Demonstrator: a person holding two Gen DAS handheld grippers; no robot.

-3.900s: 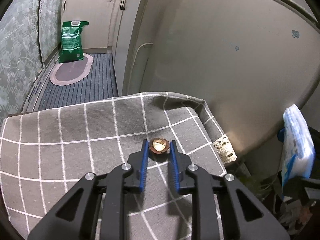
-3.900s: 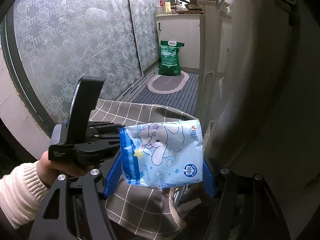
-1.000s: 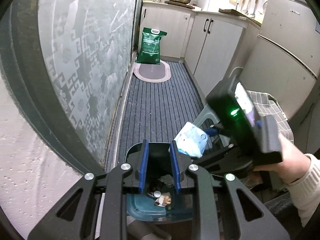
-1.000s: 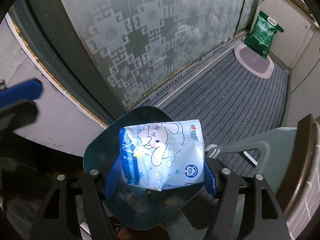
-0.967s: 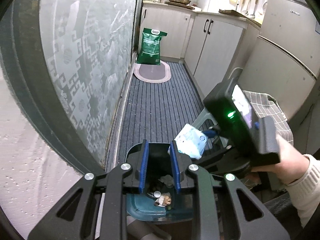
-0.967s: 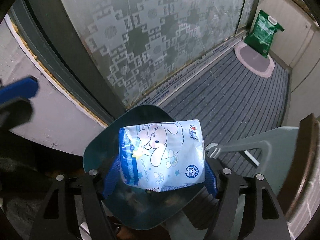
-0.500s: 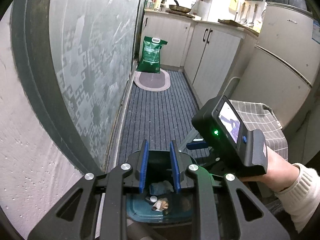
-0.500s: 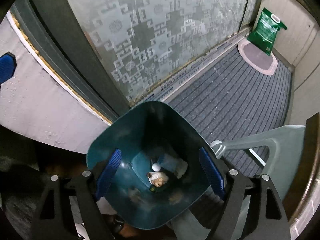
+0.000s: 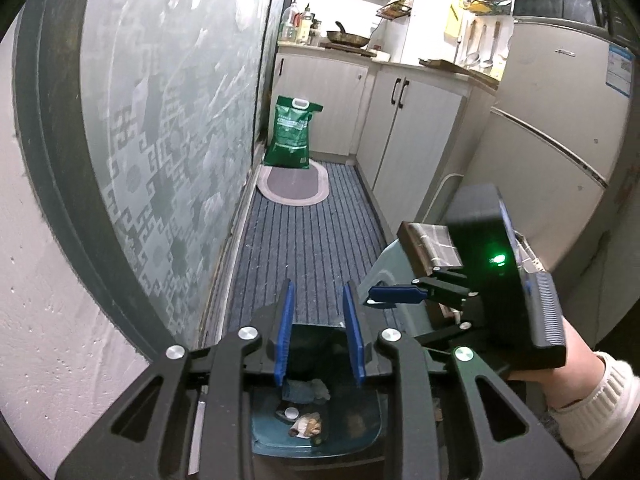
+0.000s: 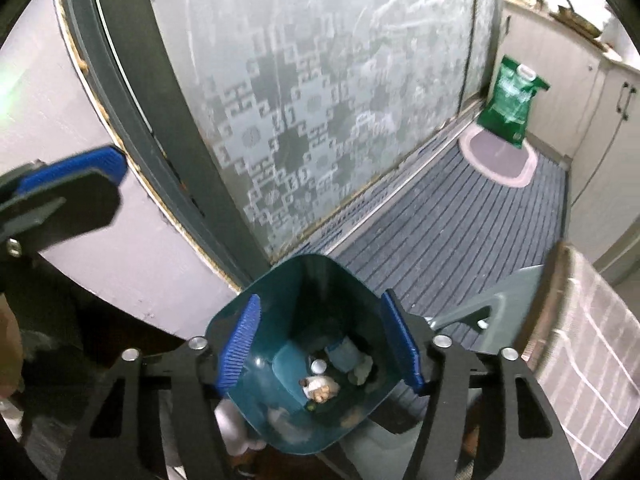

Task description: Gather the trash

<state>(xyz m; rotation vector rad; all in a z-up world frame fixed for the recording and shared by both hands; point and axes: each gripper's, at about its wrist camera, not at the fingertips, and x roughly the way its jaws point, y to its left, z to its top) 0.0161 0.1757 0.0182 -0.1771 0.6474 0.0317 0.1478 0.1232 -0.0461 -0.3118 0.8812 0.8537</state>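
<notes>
A teal trash bin (image 10: 280, 300) stands on the floor below both grippers. In it lie the blue-and-white snack packet (image 10: 342, 354), a white cap (image 10: 319, 366) and a walnut shell (image 10: 320, 390). My right gripper (image 10: 320, 346) hangs above the bin's mouth, its jaws closing with nothing between them. My left gripper (image 9: 319, 332) hovers over the bin (image 9: 360, 436), jaws narrowly apart, opening and empty. The packet (image 9: 304, 390) shows below its fingers. A hand holds the right gripper (image 9: 394, 294) just right of the left one.
A frosted patterned glass door (image 9: 160, 140) runs along the left. A grey stool (image 10: 500, 296) and a checked cloth (image 10: 592, 340) are right of the bin. Down the ribbed floor mat are an oval rug (image 9: 294, 184), a green bag (image 9: 294, 138), cabinets and a fridge (image 9: 552, 128).
The packet left the right gripper and dropped into the bin. Both grippers have risen, and the right jaws stand narrower than half a second ago.
</notes>
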